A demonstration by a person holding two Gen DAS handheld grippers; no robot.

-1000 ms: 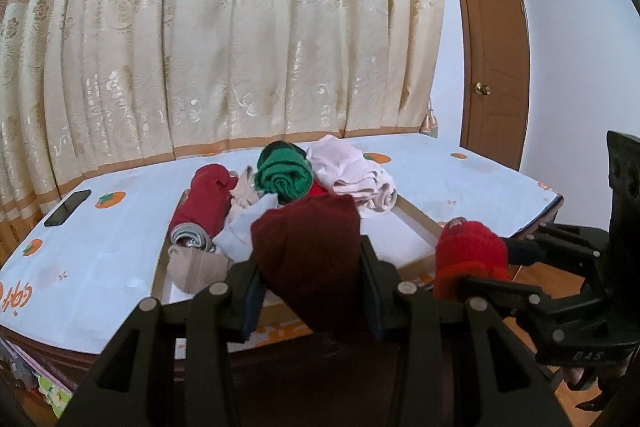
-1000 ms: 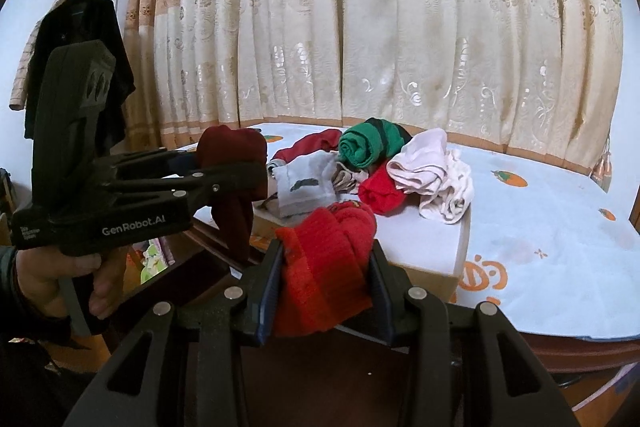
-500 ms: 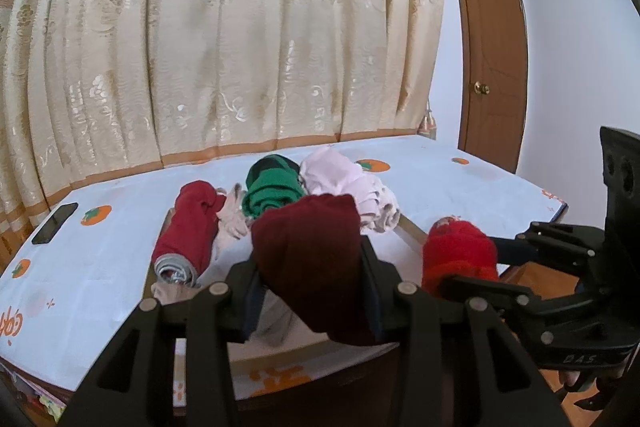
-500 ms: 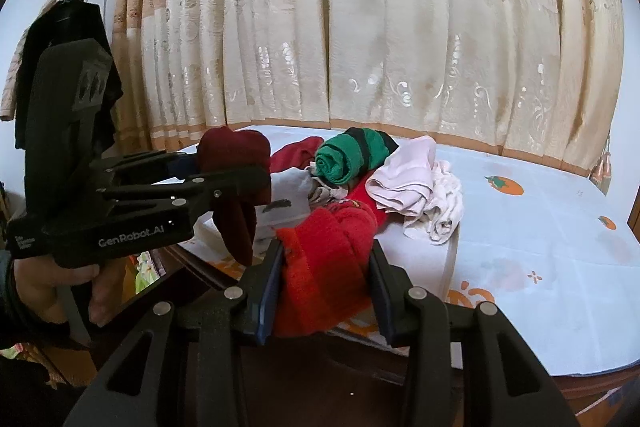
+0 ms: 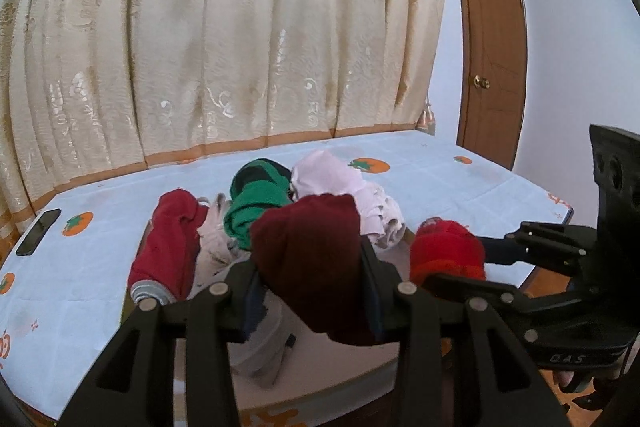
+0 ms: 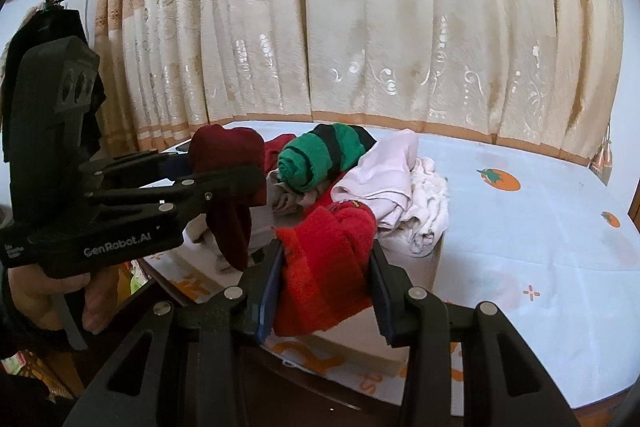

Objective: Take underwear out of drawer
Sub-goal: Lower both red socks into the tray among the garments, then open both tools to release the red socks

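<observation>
Here both grippers already hold a piece: the left gripper [image 5: 310, 291] is closed on a dark red roll [image 5: 308, 259], the right gripper [image 6: 324, 279] on a bright red roll [image 6: 326, 267]. The pile in the drawer [image 6: 404, 259] lies at 12 o'clock from both, equally near.

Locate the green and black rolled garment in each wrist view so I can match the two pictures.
Left wrist: the green and black roll sits at centre, just above the dark red garment clamped in the left gripper.
Right wrist: the roll lies centre-left, above the bright red garment.
Shared landmark: the pale pink garment right of it.
</observation>
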